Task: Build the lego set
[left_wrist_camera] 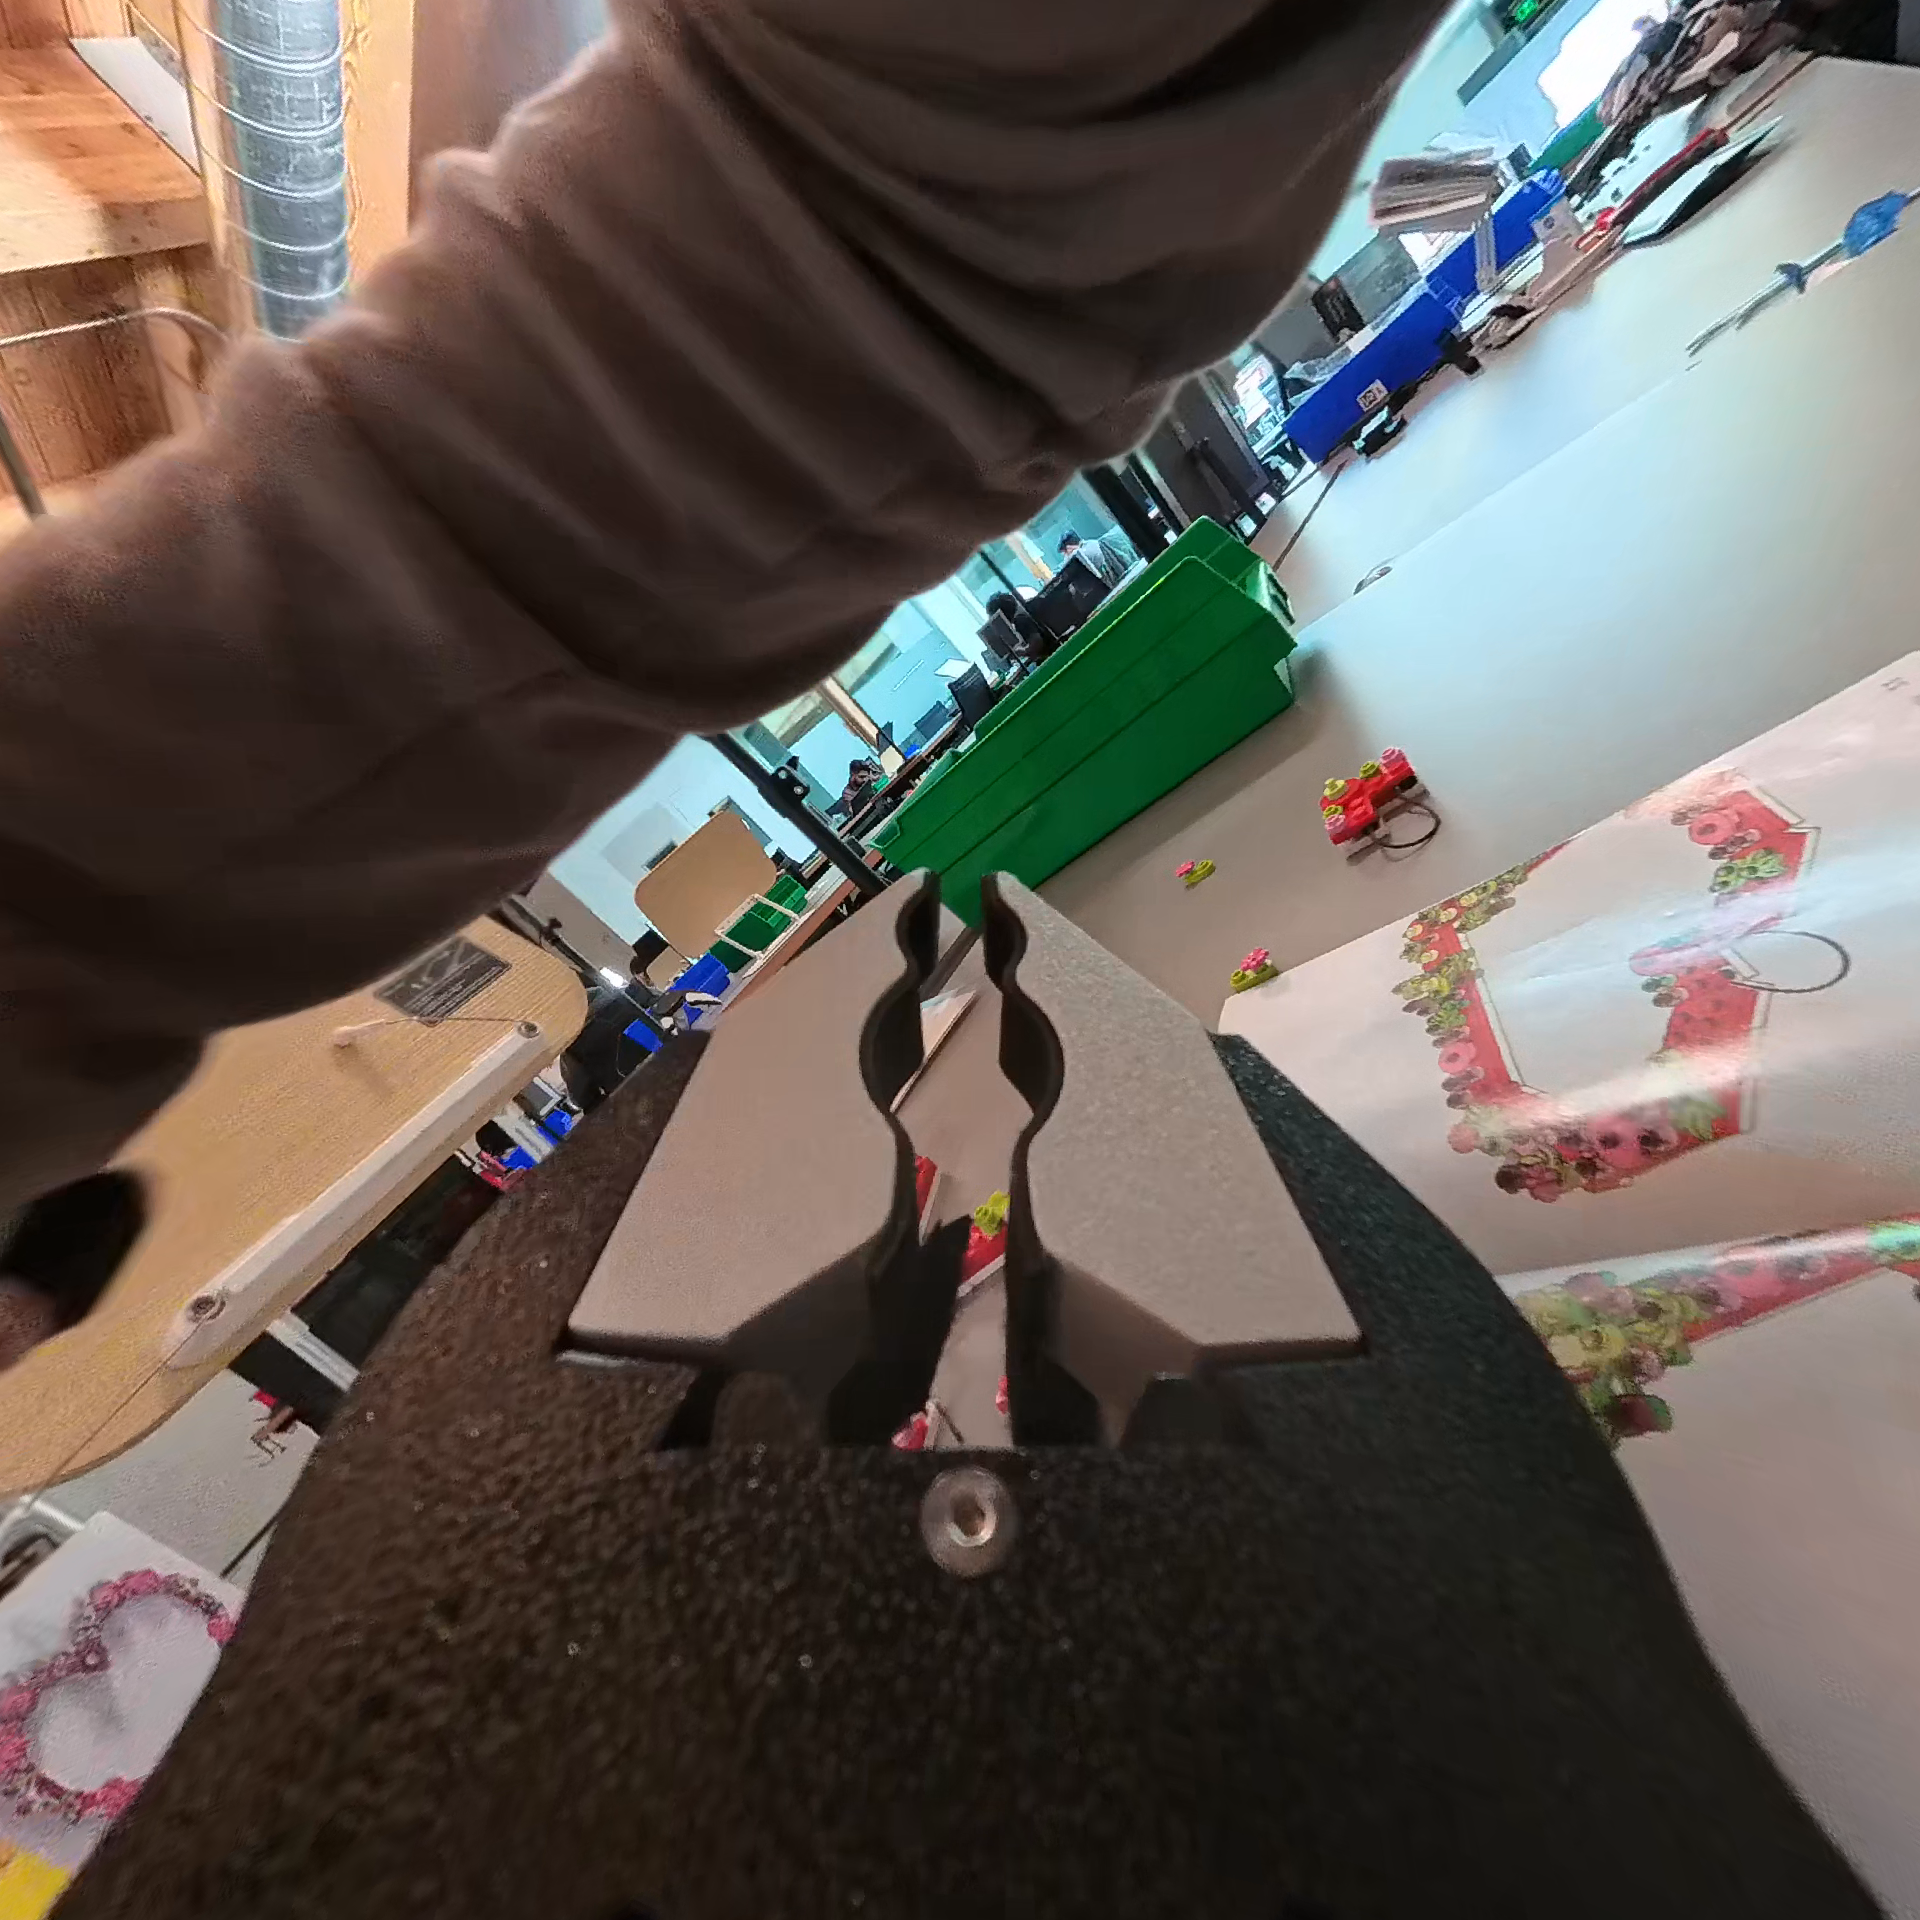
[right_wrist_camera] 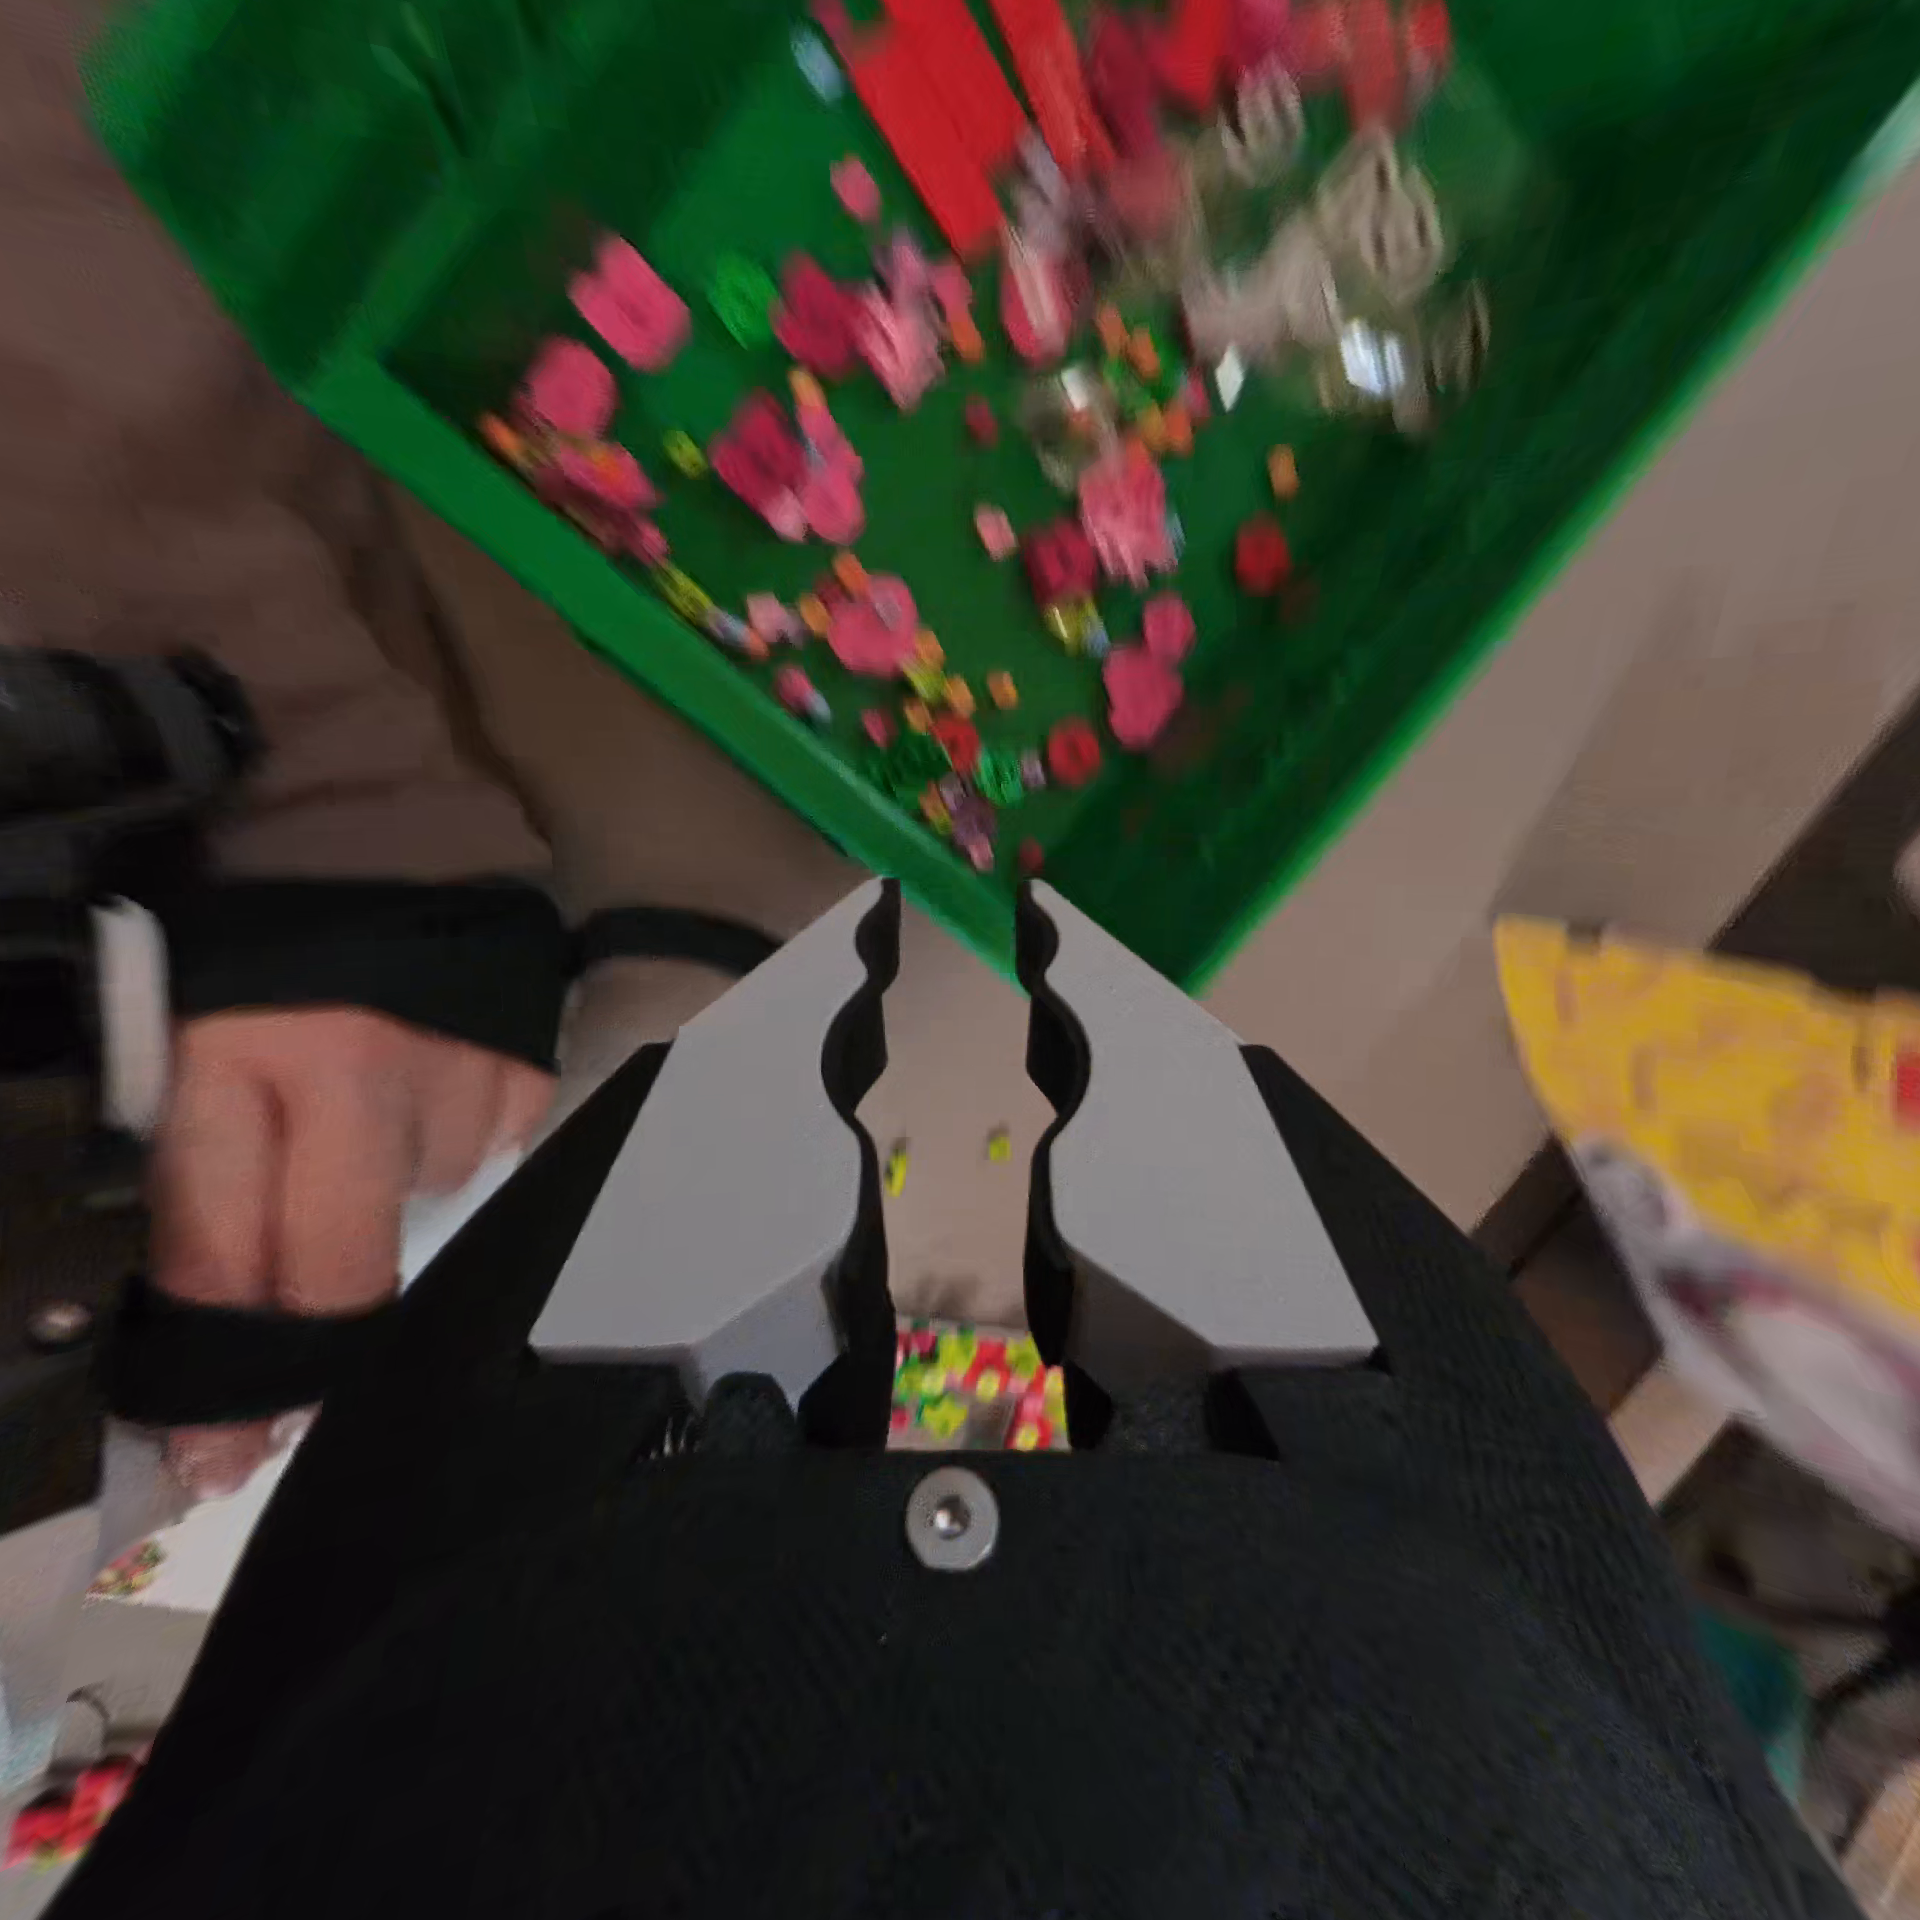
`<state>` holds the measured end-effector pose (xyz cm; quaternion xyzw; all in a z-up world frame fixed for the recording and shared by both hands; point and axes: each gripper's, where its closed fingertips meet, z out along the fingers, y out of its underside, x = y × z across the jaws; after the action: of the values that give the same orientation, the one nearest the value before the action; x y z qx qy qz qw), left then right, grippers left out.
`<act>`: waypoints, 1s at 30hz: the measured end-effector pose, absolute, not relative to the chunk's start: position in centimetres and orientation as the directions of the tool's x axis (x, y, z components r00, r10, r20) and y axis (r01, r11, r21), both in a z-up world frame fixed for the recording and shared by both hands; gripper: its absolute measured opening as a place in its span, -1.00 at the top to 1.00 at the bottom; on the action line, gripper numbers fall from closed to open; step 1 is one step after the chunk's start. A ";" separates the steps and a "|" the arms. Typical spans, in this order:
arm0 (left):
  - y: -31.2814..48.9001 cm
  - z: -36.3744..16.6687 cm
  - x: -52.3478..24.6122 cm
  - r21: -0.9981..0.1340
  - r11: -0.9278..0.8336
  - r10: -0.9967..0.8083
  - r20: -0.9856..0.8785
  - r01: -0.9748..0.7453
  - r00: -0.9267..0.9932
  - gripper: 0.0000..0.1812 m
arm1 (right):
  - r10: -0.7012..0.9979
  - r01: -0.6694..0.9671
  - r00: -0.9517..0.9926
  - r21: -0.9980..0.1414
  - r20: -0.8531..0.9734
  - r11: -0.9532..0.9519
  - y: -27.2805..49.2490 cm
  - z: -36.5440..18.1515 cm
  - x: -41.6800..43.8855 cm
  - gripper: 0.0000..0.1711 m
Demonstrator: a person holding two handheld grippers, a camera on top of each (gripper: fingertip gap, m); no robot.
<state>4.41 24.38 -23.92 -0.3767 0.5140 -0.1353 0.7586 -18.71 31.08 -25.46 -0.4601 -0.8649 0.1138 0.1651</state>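
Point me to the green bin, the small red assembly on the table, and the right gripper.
green bin (right_wrist_camera: 644, 634): right wrist view, near rim.
small red assembly (left_wrist_camera: 1366, 805): left wrist view, red body.
right gripper (right_wrist_camera: 956, 894): right wrist view, between fingertips.

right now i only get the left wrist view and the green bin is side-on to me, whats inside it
Observer: The right wrist view looks down into the green bin: loose pink and red pieces lie scattered on its floor, blurred.
Operator: right tongs holding anything
Observer: No. The right tongs are open and empty, near the bin's closest corner.
Operator: anything beside the bin
Observer: A blurred yellow printed item shows on the right.
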 end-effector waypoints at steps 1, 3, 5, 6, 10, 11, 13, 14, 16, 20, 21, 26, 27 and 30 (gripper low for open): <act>24.3 -24.0 4.5 -0.708 0.682 -0.591 -0.682 -0.184 0.430 0.94 | 0.792 0.714 -0.589 -0.357 0.161 0.603 29.2 -25.2 -19.8 0.78; 24.2 -24.1 4.6 -0.701 0.688 -0.587 -0.690 -0.189 0.424 0.94 | 0.681 0.616 -0.725 -0.347 0.101 0.707 25.8 -25.9 -21.1 0.82; 24.2 -24.1 4.6 -0.700 0.688 -0.587 -0.691 -0.188 0.423 0.94 | 0.585 0.551 -0.810 -0.281 0.047 0.786 24.2 -27.6 -21.9 0.84; 24.2 -24.1 4.6 -0.703 0.687 -0.589 -0.688 -0.187 0.424 0.94 | 0.538 0.517 -0.842 -0.245 0.024 0.820 23.9 -28.5 -22.3 0.85; 24.3 -24.0 4.5 -0.709 0.681 -0.593 -0.681 -0.184 0.430 0.94 | 0.378 0.395 -0.917 -0.149 -0.129 0.907 23.2 -31.8 -22.6 0.86; 24.3 -24.0 4.5 -0.708 0.681 -0.593 -0.682 -0.184 0.429 0.94 | 0.334 0.354 -0.930 -0.136 -0.150 0.925 23.1 -32.4 -22.7 0.84; 24.3 -24.1 4.5 -0.707 0.682 -0.592 -0.683 -0.185 0.428 0.95 | 0.263 0.289 -0.943 -0.110 -0.203 0.951 23.0 -33.3 -22.4 0.79; 24.3 -24.1 4.5 -0.708 0.682 -0.592 -0.682 -0.185 0.428 0.95 | 0.245 0.272 -0.942 -0.097 -0.230 0.957 23.0 -33.7 -22.3 0.77; 24.4 -24.0 4.5 -0.710 0.680 -0.593 -0.680 -0.184 0.430 0.95 | 0.200 0.225 -0.948 -0.077 -0.247 0.971 23.1 -34.3 -22.3 0.72; 24.4 -24.0 4.4 -0.713 0.677 -0.596 -0.676 -0.181 0.435 0.94 | 0.121 0.135 -0.972 -0.059 -0.203 0.989 22.8 -34.8 -22.7 0.65; 24.4 -24.0 4.4 -0.714 0.676 -0.596 -0.675 -0.181 0.435 0.94 | 0.105 0.115 -0.978 -0.045 -0.182 0.992 22.9 -35.0 -22.7 0.65; 24.5 -24.0 4.4 -0.714 0.676 -0.596 -0.675 -0.181 0.436 0.94 | 0.043 0.045 -0.996 -0.021 -0.077 0.999 22.9 -35.3 -23.2 0.64; 24.5 -24.0 4.4 -0.714 0.676 -0.596 -0.674 -0.181 0.436 0.94 | 0.038 0.040 -0.997 -0.021 -0.062 0.999 22.9 -35.3 -23.3 0.66; 24.5 -24.0 4.4 -0.716 0.674 -0.597 -0.673 -0.181 0.437 0.94 | 0.051 0.051 -0.999 -0.015 0.008 0.999 23.3 -35.4 -24.2 0.63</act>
<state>4.37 24.50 -23.97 -0.3795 0.5126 -0.1372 0.7579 -24.23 23.27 -35.41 -0.0257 -0.9996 0.0072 0.0042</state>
